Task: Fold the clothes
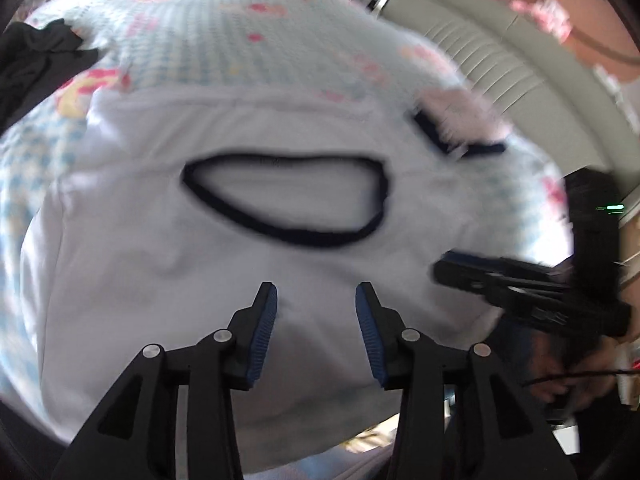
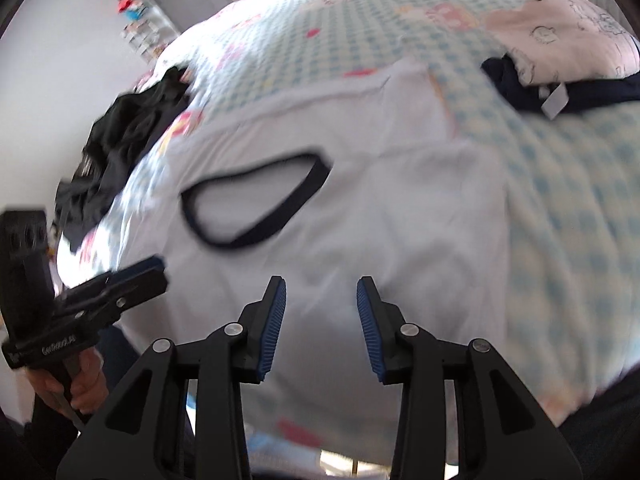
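A white T-shirt [image 1: 192,280] with a dark navy collar [image 1: 288,200] lies spread flat on a bed, collar towards me. In the left wrist view my left gripper [image 1: 316,294] hovers over the shirt's near part below the collar, open, with only fabric showing behind the gap. My right gripper [image 1: 446,266] reaches in from the right over the shirt's edge. In the right wrist view the same shirt [image 2: 400,208] and collar [image 2: 256,204] fill the middle. My right gripper [image 2: 322,286] stands open above it with nothing between its pads. The left gripper [image 2: 160,268] comes in from the left.
The bed sheet [image 2: 560,200] is blue-checked with pink cartoon prints. A crumpled black garment [image 2: 120,140] lies left of the shirt. A navy item [image 2: 516,84] under a pink-white printed cloth [image 2: 560,40] sits at the far right. A ribbed pale headboard [image 1: 500,60] edges the bed. A hand [image 2: 84,384] holds the left gripper's handle.
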Demonstrator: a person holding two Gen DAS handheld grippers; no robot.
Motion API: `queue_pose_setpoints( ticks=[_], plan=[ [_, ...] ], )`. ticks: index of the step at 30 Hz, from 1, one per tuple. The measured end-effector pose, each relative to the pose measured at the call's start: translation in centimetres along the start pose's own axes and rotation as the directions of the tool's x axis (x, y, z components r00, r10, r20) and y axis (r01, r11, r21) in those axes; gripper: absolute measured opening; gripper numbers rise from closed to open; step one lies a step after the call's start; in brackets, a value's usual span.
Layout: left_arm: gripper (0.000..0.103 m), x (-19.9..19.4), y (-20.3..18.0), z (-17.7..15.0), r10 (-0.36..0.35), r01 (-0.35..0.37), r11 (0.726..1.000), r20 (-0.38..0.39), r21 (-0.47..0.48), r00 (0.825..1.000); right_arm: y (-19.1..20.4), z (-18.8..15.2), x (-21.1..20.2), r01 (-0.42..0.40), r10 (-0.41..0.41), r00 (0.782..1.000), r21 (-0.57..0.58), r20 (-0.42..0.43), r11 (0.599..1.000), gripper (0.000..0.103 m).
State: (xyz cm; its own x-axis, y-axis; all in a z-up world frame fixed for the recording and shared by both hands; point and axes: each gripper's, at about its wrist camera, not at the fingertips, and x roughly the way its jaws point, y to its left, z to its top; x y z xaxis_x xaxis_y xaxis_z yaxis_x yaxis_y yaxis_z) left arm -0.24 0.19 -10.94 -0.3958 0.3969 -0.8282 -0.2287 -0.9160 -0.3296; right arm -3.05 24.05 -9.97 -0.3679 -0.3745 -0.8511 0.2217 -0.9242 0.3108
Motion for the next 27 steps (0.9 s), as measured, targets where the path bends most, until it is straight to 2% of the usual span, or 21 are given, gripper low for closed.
queue_pose_setpoints(
  ticks=[2,4,6,8,11,14,16,17,20,22,24,26,27],
  plan=[
    [0.041,0.0,1.3,-0.3,0.020,-0.021,0.999,-0.005,-0.042,1.000,0.8,-0.6,0.5,0.056,-0.056,0.998,-0.048,0.004,0.997,0.038],
    [0.040,-1.1,2.8,-0.4,0.006,-0.004,0.995,0.018,-0.097,1.000,0.4,-0.9,0.6,0.101,-0.101,0.995,-0.037,0.009,0.994,0.035],
    [0.042,-2.7,3.8,-0.5,-0.022,0.029,0.990,0.055,-0.135,0.998,-0.5,-0.8,-0.3,0.157,-0.157,0.987,-0.001,0.034,0.988,0.035],
    [0.050,-3.3,4.2,-0.4,-0.081,0.095,0.980,0.083,-0.174,0.993,-0.8,-0.9,-1.5,0.198,-0.197,0.977,-0.001,0.080,0.980,0.039],
    [0.050,-3.0,2.8,-0.4,-0.071,0.084,0.985,0.090,-0.149,0.993,1.7,-1.2,-2.0,0.115,-0.106,0.988,-0.081,0.110,0.990,0.039],
    [0.050,-2.9,1.2,-0.8,-0.056,0.063,0.995,0.084,-0.084,0.995,3.9,-1.9,-1.3,0.081,-0.070,0.994,-0.129,0.087,0.988,0.039],
    [0.050,-2.9,2.0,-1.4,-0.023,0.029,0.996,0.076,-0.084,0.997,4.6,-2.4,-0.5,0.074,-0.067,0.996,-0.145,0.058,0.987,0.038],
    [0.050,-3.0,2.8,-1.8,-0.008,0.014,0.995,0.071,-0.095,0.997,4.3,-2.9,-0.2,0.096,-0.091,0.995,-0.143,0.044,0.985,0.038],
    [0.040,-3.4,5.2,-2.4,0.005,0.005,0.990,0.064,-0.143,0.998,1.7,-3.7,-0.1,0.106,-0.104,0.994,-0.081,0.022,0.991,0.030],
    [0.040,-4.2,6.4,-2.9,0.016,-0.002,0.985,0.078,-0.175,0.997,-0.4,-4.0,-0.9,0.067,-0.067,0.997,-0.017,0.024,0.998,0.026],
    [0.041,-4.9,7.2,-3.3,0.008,0.010,0.981,0.090,-0.195,0.996,-1.8,-4.2,-2.0,0.059,-0.060,0.997,0.028,0.040,0.998,0.029],
    [0.044,-5.2,7.4,-3.6,0.000,0.019,0.979,0.096,-0.204,0.995,-3.0,-4.3,-3.2,0.131,-0.135,0.989,0.060,0.059,0.990,0.036],
    [0.044,-5.1,7.3,-3.8,0.005,0.013,0.980,0.090,-0.199,0.996,-3.5,-4.3,-3.5,0.141,-0.145,0.987,0.071,0.062,0.988,0.036]
  ],
)
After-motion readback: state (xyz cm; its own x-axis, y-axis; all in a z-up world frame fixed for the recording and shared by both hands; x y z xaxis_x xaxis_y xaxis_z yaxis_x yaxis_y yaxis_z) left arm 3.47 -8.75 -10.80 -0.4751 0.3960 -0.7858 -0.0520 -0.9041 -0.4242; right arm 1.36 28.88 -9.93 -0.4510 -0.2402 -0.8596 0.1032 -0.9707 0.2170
